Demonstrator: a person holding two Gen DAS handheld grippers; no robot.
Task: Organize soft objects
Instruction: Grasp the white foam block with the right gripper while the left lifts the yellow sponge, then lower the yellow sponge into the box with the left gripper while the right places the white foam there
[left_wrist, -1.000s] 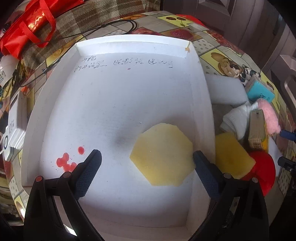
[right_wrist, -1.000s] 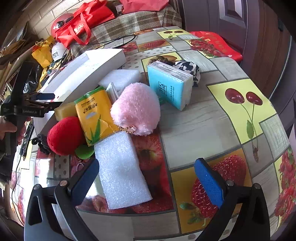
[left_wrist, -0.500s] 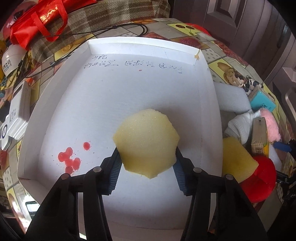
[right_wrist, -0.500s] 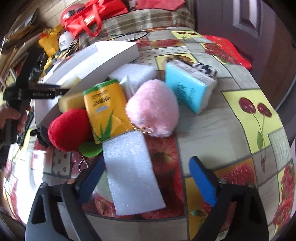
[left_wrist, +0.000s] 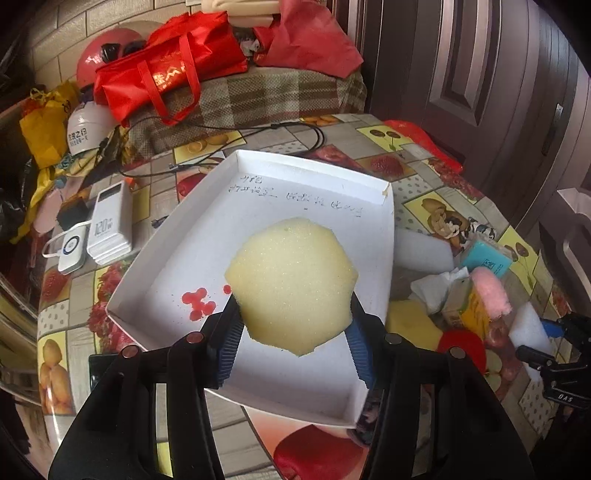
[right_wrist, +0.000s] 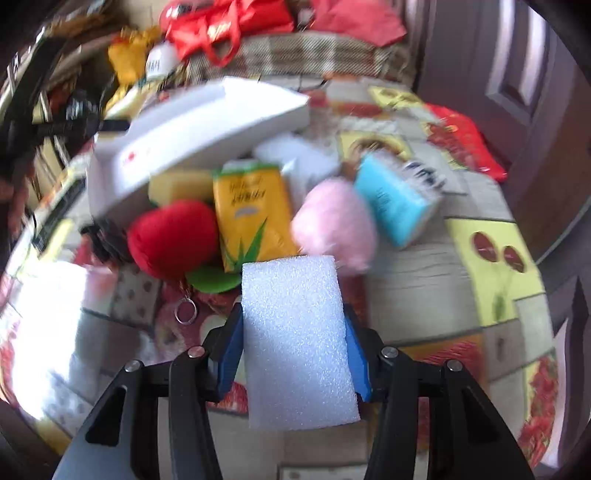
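Left wrist view: the left gripper (left_wrist: 293, 338), which a second ago stood with jaws spread around a yellow sponge (left_wrist: 291, 284) lying flat in the white box (left_wrist: 147, 266), now has the jaws pinching that sponge by its lower sides and holds it up over the box floor, above the red stains (left_wrist: 199, 301) and short of the handwriting near the far wall. Right wrist view, blurred by motion: the right gripper (right_wrist: 293, 356), whose jaws were spread over a white foam block (right_wrist: 297, 339) on the patterned surface (right_wrist: 424, 273), has them pressed on the block's long sides, its far end just short of the red plush (right_wrist: 171, 238) and yellow pack (right_wrist: 251, 214). Beside the box's right wall the pile remains: a second yellow sponge (right_wrist: 181, 184), a pink pom-pom (right_wrist: 334, 229), a blue pack (right_wrist: 393, 201) and another white foam piece (left_wrist: 421, 251). Both tools have gone from open to loaded within a second, which suggests the sponge is being repositioned inside the box while the foam block is the next item headed there; most of the soft things are yet to be sorted
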